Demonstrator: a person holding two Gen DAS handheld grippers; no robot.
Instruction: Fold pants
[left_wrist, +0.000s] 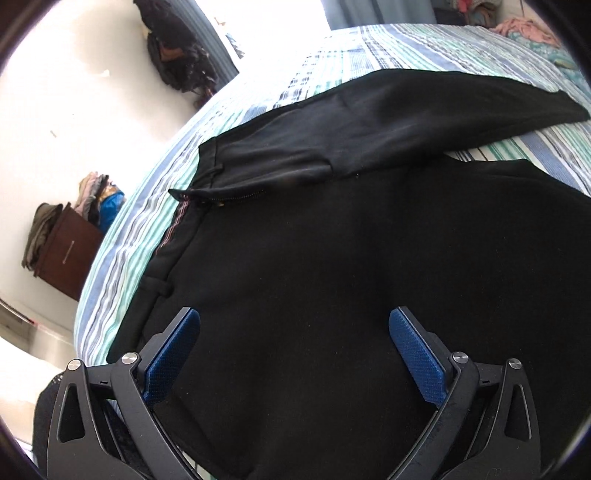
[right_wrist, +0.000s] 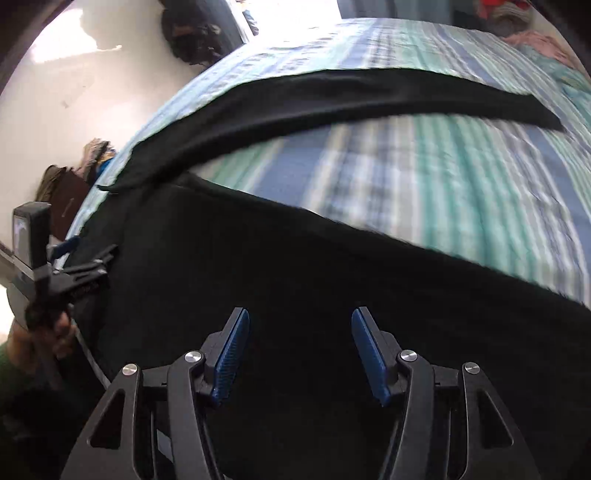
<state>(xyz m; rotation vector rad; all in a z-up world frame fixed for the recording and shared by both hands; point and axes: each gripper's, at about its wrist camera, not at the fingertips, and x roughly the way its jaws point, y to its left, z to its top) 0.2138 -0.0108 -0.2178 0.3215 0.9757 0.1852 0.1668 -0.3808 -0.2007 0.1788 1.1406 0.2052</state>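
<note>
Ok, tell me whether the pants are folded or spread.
Spread, not folded: the black pants lie flat on the striped bedspread, legs splayed apart.

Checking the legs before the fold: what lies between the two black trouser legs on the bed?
Only bare striped blue-green bedsheet lies between the far black trouser leg and the near black trouser leg; the right wrist view shows this best.

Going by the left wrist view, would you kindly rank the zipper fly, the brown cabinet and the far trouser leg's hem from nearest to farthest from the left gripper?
1. Zipper fly: just ahead of the left gripper, at the pants' waist.
2. Brown cabinet: off the bed, on the left by the wall.
3. Far leg's hem: upper right, across the striped bed sheet.
</note>
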